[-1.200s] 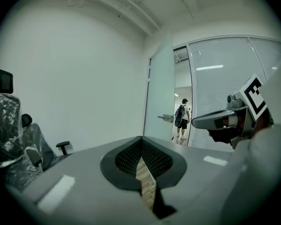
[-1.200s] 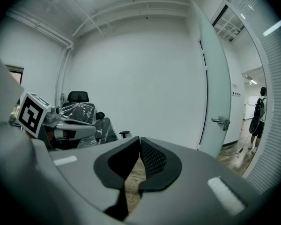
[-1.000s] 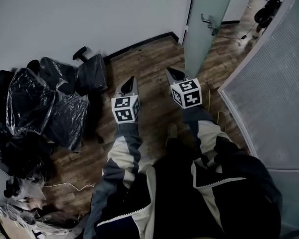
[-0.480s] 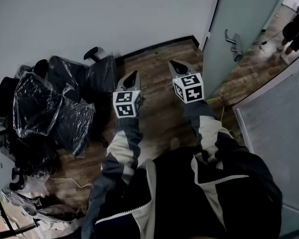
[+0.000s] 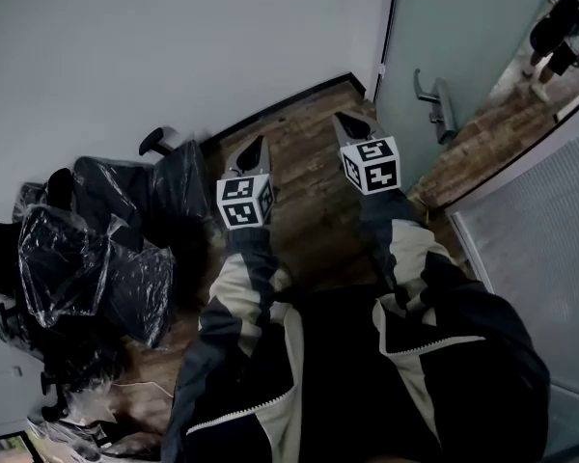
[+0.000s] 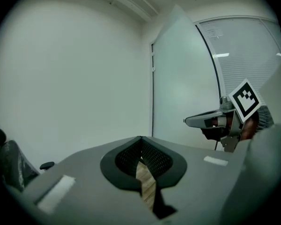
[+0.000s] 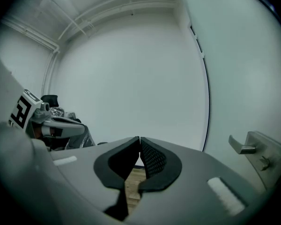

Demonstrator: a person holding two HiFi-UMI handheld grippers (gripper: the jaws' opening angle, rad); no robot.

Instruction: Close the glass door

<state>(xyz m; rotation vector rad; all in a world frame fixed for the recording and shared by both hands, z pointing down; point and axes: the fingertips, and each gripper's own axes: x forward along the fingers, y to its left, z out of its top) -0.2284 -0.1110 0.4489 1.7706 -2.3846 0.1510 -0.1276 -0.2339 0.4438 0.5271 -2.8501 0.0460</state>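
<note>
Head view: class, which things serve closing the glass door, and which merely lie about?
For the job: pale frosted glass door, its grey metal lever handle, left tongs, right tongs, both shut.
Lying about: black office chairs wrapped in clear plastic.

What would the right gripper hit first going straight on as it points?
Right gripper would likely meet the white wall, just left of the edge of the glass door; the handle lies off to its right. Depth unclear.

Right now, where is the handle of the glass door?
In the head view the handle sits at the upper right, on the glass door, just to the right of the shut right claw.
</note>
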